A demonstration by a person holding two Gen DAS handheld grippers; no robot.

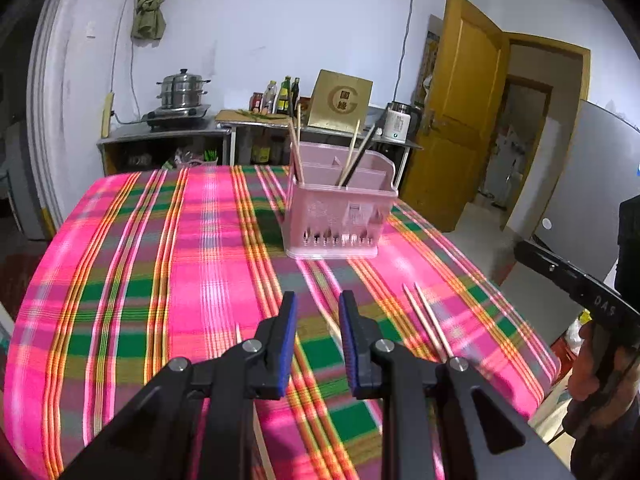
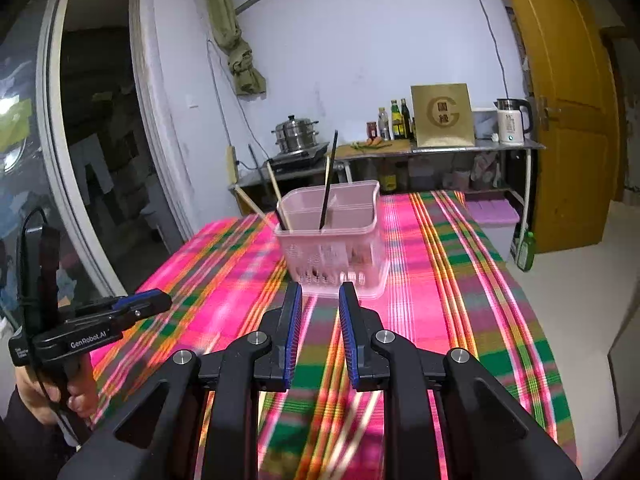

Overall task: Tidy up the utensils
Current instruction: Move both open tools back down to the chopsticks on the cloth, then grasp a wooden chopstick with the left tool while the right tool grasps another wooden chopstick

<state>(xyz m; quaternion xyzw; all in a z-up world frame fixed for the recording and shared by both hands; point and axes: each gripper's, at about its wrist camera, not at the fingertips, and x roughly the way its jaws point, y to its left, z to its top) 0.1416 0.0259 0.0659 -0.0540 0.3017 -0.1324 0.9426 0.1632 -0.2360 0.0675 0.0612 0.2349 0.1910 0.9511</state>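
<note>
Both tongs are hanging over the plaid table (image 1: 168, 240), aimed at the pink caddy (image 1: 340, 216). Left tongs (image 1: 318, 308): jaws standing a little apart, nothing between them. Right tongs (image 2: 320, 300): the same, parted and empty.

The caddy is sitting toward the far end of the cloth, already carrying several chopsticks, pale and dark, leaning in its compartments. Two loose pale chopsticks (image 1: 428, 320) are lying on the cloth on the near side of the caddy, just right of my left tongs. More pale sticks are showing blurred under the right tongs, nearer than the caddy; I cannot tell how many.

I am judging the step in hand as picking up a loose stick. To do it well: coming down with the pads straddling one stick across its length, near its middle, closing only once the pads are level with it, so its neighbour is not dragged along.
</note>
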